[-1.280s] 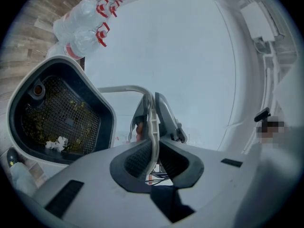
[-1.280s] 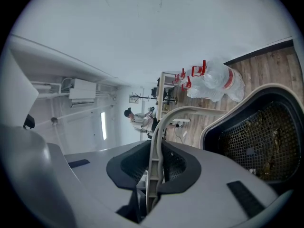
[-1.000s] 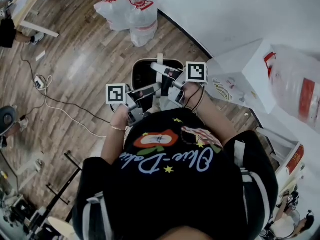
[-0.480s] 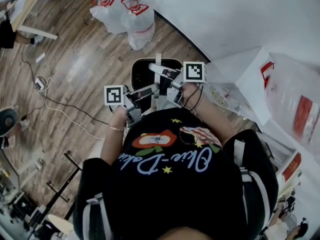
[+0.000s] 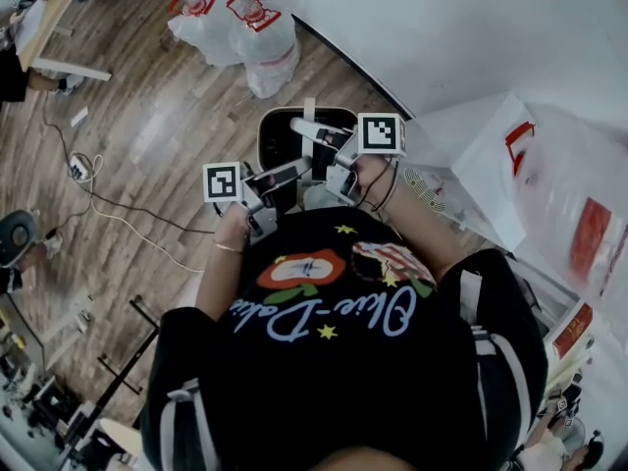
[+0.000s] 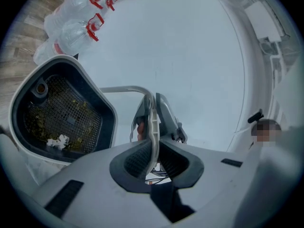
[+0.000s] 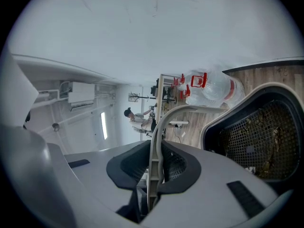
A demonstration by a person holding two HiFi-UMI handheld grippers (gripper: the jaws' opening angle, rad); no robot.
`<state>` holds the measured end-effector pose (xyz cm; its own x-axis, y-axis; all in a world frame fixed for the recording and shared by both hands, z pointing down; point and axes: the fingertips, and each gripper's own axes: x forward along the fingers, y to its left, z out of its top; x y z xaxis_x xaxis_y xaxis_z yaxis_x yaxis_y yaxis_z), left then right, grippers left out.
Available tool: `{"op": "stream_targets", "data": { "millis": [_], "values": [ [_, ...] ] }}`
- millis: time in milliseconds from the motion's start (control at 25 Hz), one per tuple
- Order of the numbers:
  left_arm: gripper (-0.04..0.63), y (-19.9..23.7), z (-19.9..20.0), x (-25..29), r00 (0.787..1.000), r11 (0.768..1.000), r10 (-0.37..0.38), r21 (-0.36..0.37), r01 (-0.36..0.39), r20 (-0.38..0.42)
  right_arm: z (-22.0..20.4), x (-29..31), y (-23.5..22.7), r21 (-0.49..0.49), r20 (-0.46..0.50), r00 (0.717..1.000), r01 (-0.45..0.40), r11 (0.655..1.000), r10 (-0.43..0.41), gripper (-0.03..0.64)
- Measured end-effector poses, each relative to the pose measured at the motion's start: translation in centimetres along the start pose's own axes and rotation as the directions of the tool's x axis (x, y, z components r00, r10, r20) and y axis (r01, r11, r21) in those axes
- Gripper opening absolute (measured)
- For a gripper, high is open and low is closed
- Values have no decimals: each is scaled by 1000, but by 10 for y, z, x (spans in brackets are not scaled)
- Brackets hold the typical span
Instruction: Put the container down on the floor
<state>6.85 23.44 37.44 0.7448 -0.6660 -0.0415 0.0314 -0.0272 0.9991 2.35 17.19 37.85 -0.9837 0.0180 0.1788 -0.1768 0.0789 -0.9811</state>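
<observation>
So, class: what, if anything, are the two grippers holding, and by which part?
The container, by its thin pale handle. The left gripper and the right gripper are each shut on that handle.

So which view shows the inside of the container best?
Left gripper view: the container shows nearly all its mesh floor and scraps. The right gripper view cuts part off; the head view shows it small, half covered.
</observation>
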Motion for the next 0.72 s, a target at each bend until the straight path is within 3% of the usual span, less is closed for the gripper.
{"op": "stream_targets", "data": {
  "millis": [200, 440, 720],
  "values": [
    [46, -9, 4, 7, 999, 1000, -7, 7, 7, -40, 10, -4, 15, -16, 48, 998, -36, 999, 37, 48],
    [46, 9, 44, 77, 994, 999, 7, -40, -11, -106, 87, -34, -23, 34, 109, 994, 25, 999, -29, 48],
    [46, 15, 75, 85, 976, 999, 3, -44, -13, -218, 119, -26, -29, 82, 213, 976, 40, 996, -56, 48]
  ]
}}
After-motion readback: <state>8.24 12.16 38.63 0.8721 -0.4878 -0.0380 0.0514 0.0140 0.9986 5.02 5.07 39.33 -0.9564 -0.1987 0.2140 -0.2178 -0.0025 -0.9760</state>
